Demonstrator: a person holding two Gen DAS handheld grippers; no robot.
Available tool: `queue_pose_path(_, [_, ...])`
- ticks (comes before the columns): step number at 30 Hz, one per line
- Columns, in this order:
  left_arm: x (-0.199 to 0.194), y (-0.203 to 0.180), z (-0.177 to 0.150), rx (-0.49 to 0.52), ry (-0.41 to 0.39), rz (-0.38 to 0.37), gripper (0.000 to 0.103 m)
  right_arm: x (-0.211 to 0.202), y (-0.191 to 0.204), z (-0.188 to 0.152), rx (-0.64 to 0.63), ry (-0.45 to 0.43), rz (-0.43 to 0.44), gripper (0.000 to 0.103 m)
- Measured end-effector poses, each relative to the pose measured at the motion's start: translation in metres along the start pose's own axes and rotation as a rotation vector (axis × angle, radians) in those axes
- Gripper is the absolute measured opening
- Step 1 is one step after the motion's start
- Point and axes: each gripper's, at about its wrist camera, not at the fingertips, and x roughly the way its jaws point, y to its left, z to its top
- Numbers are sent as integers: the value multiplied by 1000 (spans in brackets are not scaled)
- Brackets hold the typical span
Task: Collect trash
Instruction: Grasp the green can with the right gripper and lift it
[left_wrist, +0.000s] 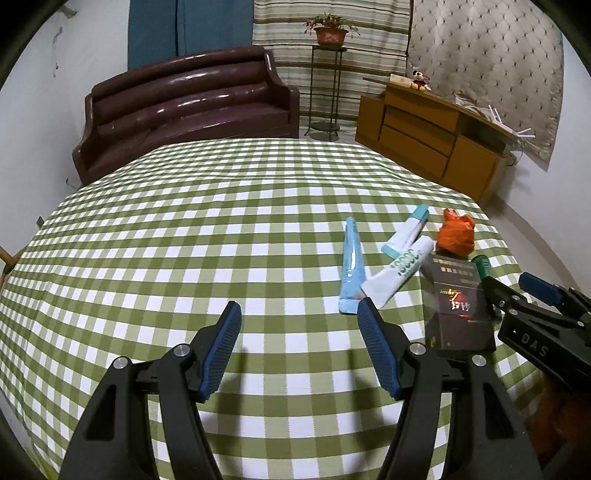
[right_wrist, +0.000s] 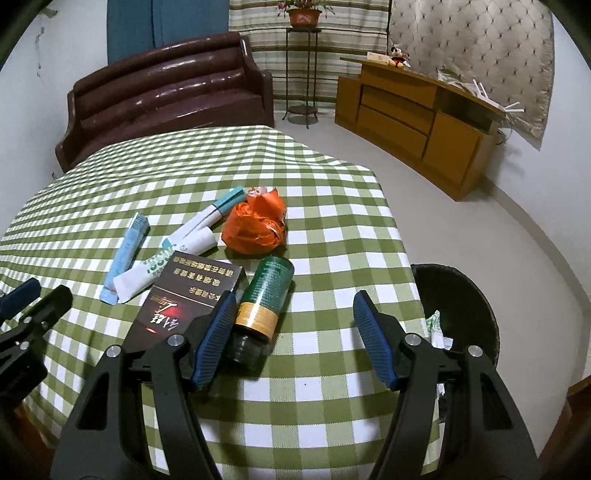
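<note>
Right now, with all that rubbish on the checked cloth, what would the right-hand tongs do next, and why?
Probably ease the right tongs forward and a little left, around the green bottle. They stand open and empty, the bottle lies on its side just by the left pad, nearest of the rubbish, and the black bin waits beside the table edge on the right.

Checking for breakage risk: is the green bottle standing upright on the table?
No, the green bottle lies on its side on the checked tablecloth.

Checked table (right_wrist: 332, 221): tubes (right_wrist: 125, 247), dark box (right_wrist: 192, 295), bottle (right_wrist: 266, 295), orange bag (right_wrist: 255, 225)
</note>
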Motion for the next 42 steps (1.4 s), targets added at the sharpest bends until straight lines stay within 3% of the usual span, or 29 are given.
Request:
queue_pose_path(4, [1, 5, 0, -6, 4, -1, 64, 6, -4, 2, 9, 20, -15, 56])
queue_pose_path(12, [8, 4, 6, -4, 4, -10, 66, 14, -1, 11, -5, 25, -10, 55])
queue_pose_path(19, [16, -2, 16, 9, 7, -24, 66, 25, 3, 14, -34, 49, -8, 23])
queue_pose_path(39, [66, -28, 43, 79, 105, -32, 66, 30, -31, 12, 3, 36, 43, 23])
queue_pose_path(42, [72, -28, 44, 86, 120, -36, 62, 31, -31, 12, 2, 34, 41, 23])
